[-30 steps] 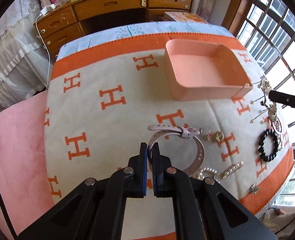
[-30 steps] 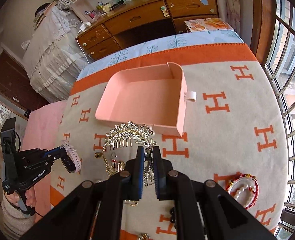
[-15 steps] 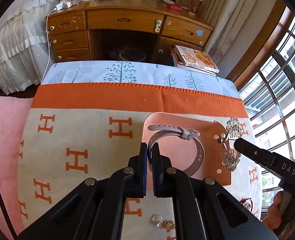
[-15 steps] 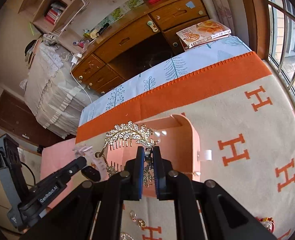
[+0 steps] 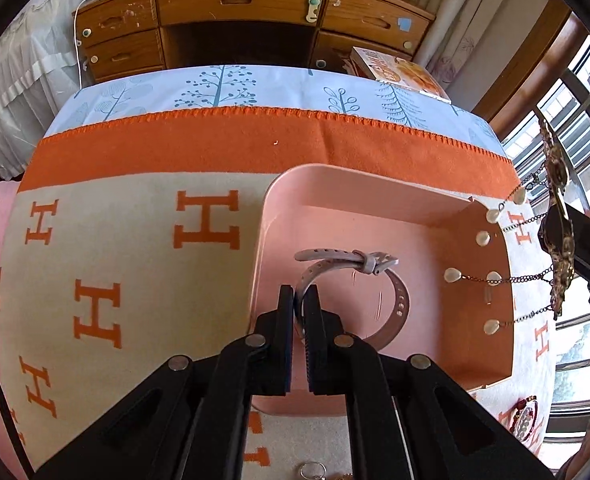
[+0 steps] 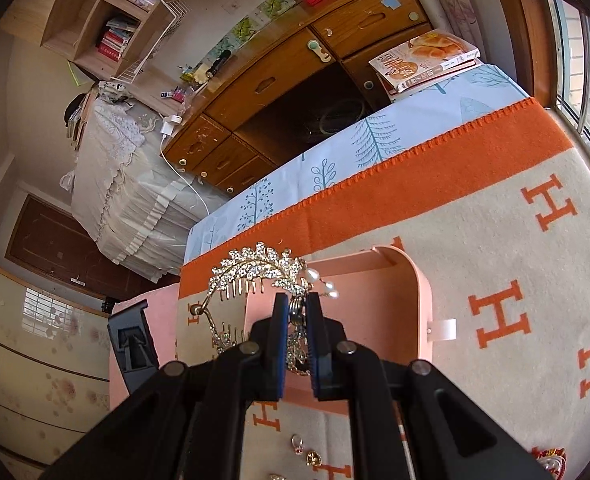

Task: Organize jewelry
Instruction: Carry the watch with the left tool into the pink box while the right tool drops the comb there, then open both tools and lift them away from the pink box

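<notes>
My left gripper [image 5: 299, 300] is shut on a pale pink watch strap [image 5: 347, 260] and holds it over the inside of the pink tray [image 5: 359, 184]. My right gripper [image 6: 297, 312] is shut on a gold rhinestone hair comb [image 6: 255, 266] with pearl drops and holds it over the same tray [image 6: 419, 280]. In the left wrist view the comb [image 5: 557, 216] hangs at the right, its pearl chains dangling over the tray's right wall.
The tray sits on an orange and cream blanket [image 5: 135, 240] with H letters. Small rings and earrings [image 6: 307, 454] lie near the front. A red bead bracelet [image 5: 525, 416] lies at the right. A wooden desk [image 5: 247, 4] and a book [image 6: 423, 60] stand behind.
Both grippers have moved forward and lower over the tray. The watch strap and the comb now hang closer to the tray's inside.
</notes>
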Tool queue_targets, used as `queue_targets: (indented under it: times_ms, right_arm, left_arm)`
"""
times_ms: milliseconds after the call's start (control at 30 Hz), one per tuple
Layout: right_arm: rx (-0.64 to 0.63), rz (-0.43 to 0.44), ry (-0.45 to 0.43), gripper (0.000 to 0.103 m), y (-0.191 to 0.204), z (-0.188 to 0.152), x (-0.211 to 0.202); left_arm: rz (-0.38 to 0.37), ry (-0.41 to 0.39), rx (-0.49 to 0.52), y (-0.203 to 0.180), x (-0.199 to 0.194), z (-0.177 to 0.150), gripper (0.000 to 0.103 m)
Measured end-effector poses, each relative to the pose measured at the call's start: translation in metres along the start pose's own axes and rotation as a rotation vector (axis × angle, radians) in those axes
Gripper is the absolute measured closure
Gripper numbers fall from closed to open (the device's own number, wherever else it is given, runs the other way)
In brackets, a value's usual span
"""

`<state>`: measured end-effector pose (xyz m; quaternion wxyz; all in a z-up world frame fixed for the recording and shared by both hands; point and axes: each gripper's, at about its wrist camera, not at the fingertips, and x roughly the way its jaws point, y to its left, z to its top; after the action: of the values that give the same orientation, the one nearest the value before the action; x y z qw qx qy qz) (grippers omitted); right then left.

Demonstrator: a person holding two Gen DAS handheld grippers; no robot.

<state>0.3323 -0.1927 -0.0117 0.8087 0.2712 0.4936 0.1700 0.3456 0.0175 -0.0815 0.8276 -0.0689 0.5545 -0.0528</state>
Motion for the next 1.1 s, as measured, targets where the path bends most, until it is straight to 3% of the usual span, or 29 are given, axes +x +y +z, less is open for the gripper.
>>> queue_targets:
  times_ms: [267,467,600,667,900,1100]
  right_arm:
    - [0.018,-0.155,0.103,0.094,-0.028,-0.013,0.036]
    - [-0.009,-0.228,0.116,0.094,-0.034,-0.017,0.050]
    - [-0.075,-0.312,0.062,0.092,-0.022,-0.015,0.052]
    - [-0.093,-0.330,0.060,0.090,-0.019,-0.013,0.055]
    - [-0.095,-0.316,0.067,0.090,-0.018,-0.014,0.047]
    - [-0.143,-0.283,0.067,0.090,-0.006,-0.032,0.024]
  left_arm:
    - [0.001,-0.024,0.034,0.001,-0.003,-0.008,0.097]
    - [0.007,-0.080,0.073,-0.009,-0.016,-0.017,0.085]
    - [-0.008,-0.103,0.070,-0.009,-0.028,-0.019,0.062]
    - [-0.030,-0.117,0.062,-0.008,-0.035,-0.019,0.058]
    - [0.019,-0.176,0.086,-0.008,-0.059,-0.022,0.051]
    - [0.015,-0.178,0.082,-0.004,-0.072,-0.029,0.050]
